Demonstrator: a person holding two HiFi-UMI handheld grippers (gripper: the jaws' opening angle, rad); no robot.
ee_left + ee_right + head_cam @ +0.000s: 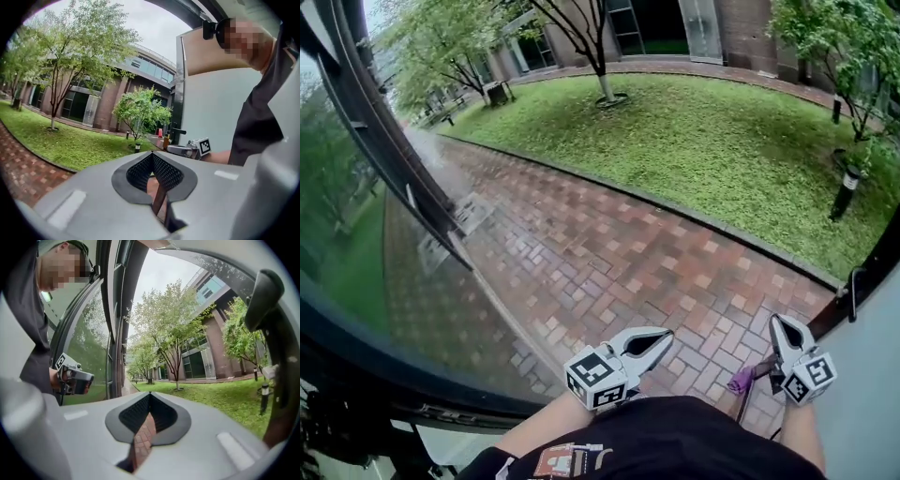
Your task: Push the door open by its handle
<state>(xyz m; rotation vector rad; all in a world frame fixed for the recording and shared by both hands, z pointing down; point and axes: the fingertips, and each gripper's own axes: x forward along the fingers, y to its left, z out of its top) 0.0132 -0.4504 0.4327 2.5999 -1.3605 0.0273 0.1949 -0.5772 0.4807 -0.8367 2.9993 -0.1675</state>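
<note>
Doorway gives onto a brick path (609, 244) with wide free room ahead, bounded left by a dark-framed glass leaf (356, 216) swung outward, far right by the grass (703, 141) kerb, and near right by the pale door (874, 375). The door handle (854, 292) is a black bar on that door's dark edge, just right of the right gripper (778, 326) and apart from it. Left gripper (667, 336) and right gripper both have jaws closed together, holding nothing.

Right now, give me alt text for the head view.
The left tool and right tool, both shut and empty, are held low over a brick path. A glass door stands open at left; a lawn with trees lies beyond.
</note>
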